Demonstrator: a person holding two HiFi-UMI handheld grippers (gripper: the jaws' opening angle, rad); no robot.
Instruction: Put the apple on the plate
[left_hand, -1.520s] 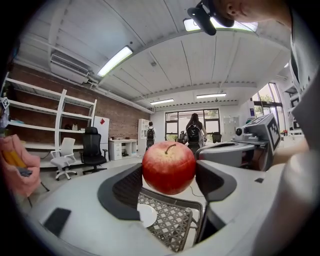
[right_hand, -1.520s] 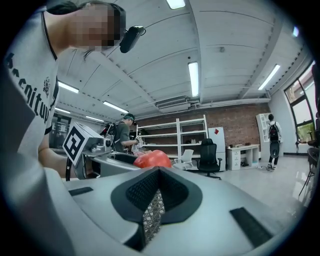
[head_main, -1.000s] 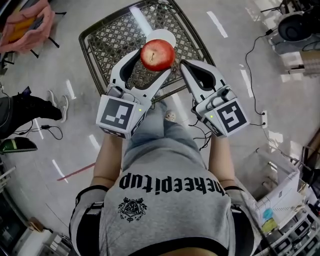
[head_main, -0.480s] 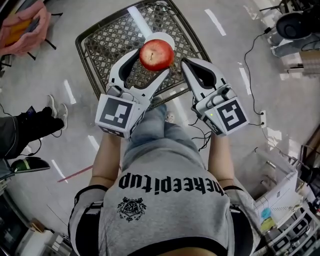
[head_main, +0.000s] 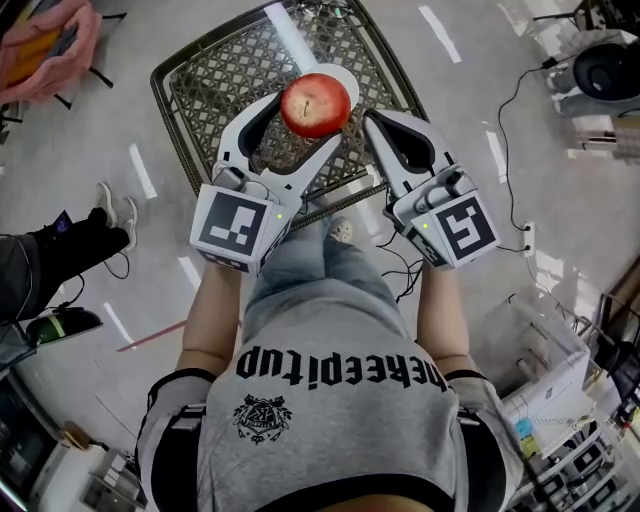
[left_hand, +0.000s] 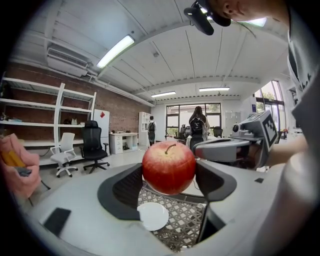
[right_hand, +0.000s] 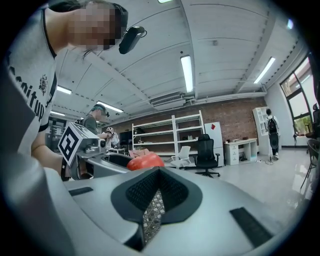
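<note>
**Apple (head_main: 315, 104) held in the air, short of the plate (left_hand: 153, 216)**

Left tongs (head_main: 296, 135) are clamped across the apple's middle, with dark textured pads (left_hand: 125, 187) against its smooth, round red skin. The stem points up, a hold that likely stops it rolling out. Right tongs (head_main: 378, 125), at the apple's 3 o'clock, are all but closed on nothing, seemingly just parked aside. The apple hangs clear of any surface, not yet set down. Beyond it, at its 12 o'clock, the small round glossy white plate rests on the dark lattice-wire counter (head_main: 215, 80).
</note>
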